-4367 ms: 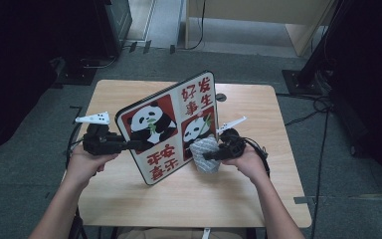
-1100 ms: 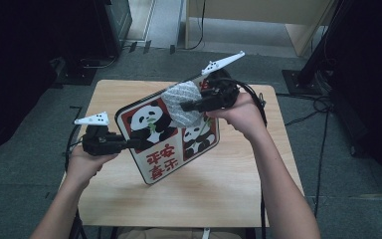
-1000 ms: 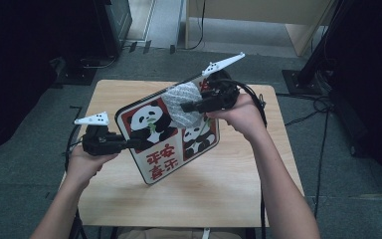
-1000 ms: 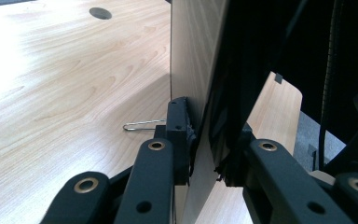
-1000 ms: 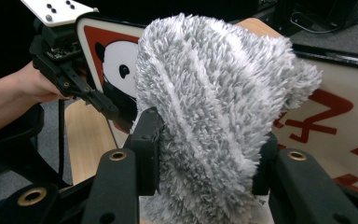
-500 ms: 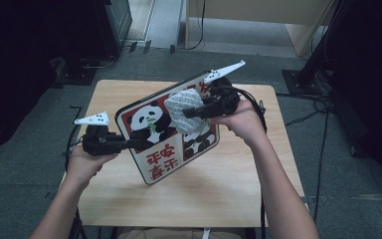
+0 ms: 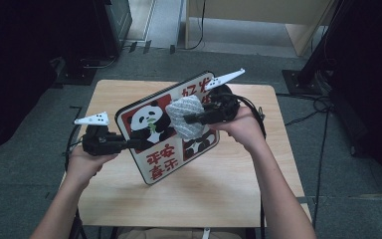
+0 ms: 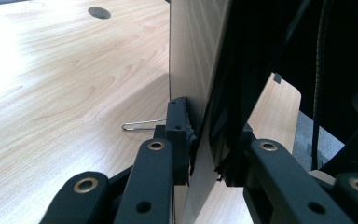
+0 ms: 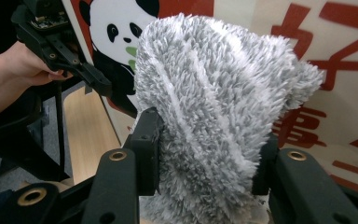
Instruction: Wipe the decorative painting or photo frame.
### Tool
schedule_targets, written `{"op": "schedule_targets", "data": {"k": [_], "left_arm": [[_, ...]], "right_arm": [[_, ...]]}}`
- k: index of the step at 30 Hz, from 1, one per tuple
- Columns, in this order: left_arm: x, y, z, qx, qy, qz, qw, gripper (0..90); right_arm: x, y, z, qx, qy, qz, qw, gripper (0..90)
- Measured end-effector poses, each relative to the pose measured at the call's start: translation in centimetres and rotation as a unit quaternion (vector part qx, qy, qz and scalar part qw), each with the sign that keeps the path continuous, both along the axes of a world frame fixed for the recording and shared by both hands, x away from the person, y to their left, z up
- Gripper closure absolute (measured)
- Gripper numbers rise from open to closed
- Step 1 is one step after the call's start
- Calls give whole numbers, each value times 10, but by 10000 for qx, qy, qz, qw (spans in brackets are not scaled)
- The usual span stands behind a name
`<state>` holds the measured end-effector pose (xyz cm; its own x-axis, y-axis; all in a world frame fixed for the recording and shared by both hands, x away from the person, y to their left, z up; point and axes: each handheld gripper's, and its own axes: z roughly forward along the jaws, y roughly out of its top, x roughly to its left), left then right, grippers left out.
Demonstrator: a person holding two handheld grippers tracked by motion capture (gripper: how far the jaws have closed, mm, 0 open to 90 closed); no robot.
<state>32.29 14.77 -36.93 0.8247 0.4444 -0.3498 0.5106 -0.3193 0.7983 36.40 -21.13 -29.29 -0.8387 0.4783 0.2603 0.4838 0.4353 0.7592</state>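
Your left gripper point(image 7: 132, 144) is clamped on the left edge of the panda sign board point(image 7: 171, 149), propping it tilted above the tabletop point(image 7: 229, 194) so its printed face is open to wiping. Your right gripper point(image 7: 189, 118) squeezes the grey microfibre cloth point(image 7: 185, 115), bunched between the jaws and pressed against the board's face beside the upper panda, ready for a wiping stroke.
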Motion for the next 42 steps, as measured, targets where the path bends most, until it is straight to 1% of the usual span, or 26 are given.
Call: {"op": "schedule_targets", "data": {"k": [15,20,28,37,42], "left_arm": [[0,0,0,-13,30,-18,10000,769],[0,0,0,-10,25,-18,10000,769],[0,0,0,-16,32,-15,10000,768],[0,0,0,-26,47,-5,10000,769],[0,0,0,-17,33,-9,10000,769]], "right_arm": [[-5,-2,-20,-6,76,-6,10000,580],[-7,-4,-27,20,156,-20,9999,579],[-8,-6,-37,45,153,-17,9999,578],[-11,-7,-50,61,216,-20,9997,577],[-12,-7,-57,31,260,-20,9997,577]]}}
